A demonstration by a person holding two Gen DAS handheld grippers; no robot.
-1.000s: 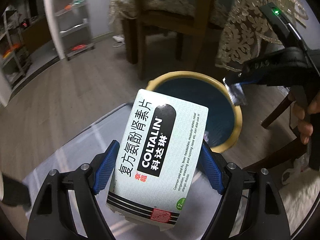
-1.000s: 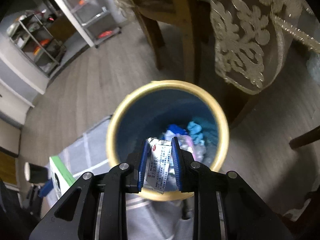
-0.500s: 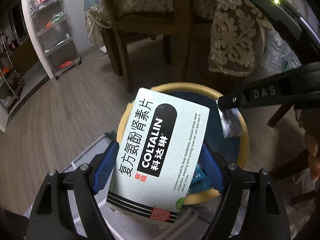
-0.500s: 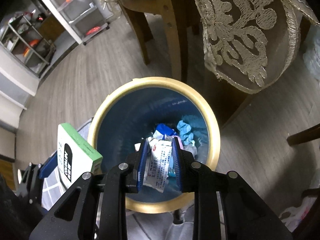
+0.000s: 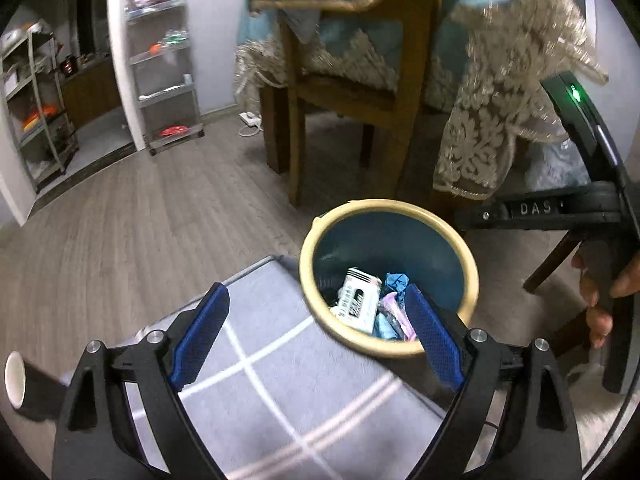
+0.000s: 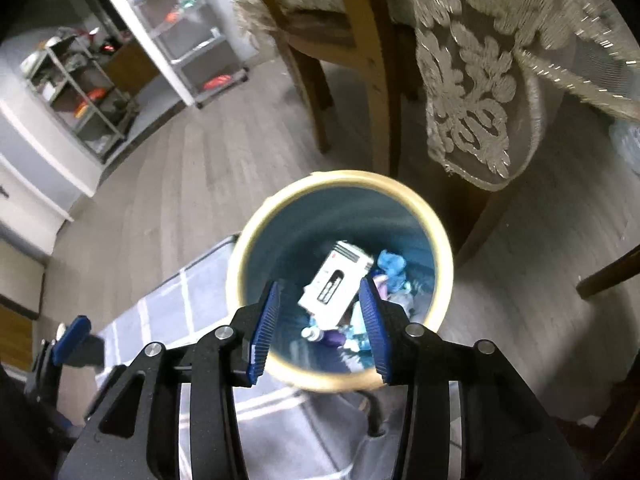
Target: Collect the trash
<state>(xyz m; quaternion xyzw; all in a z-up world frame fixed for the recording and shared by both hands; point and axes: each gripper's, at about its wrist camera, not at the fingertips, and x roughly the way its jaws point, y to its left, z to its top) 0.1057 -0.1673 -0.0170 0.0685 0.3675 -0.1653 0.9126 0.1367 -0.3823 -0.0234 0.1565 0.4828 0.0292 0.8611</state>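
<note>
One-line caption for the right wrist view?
Open right gripper above the yellow-rimmed bin, white medicine box lying among trash inside.

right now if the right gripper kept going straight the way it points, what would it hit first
Probably the white medicine box lying on the trash inside the bin. The open right gripper points down into the bin's mouth with nothing between, though depth is hard to judge.

- Premises: a lived-in home, dining area.
- Wooden chair with a cushioned seat stands beside a lace tablecloth hanging off a table.
- Wood-plank floor carries a grey checked rug.
- A waste bin holds household rubbish.
- Storage shelving stands by the wall.
</note>
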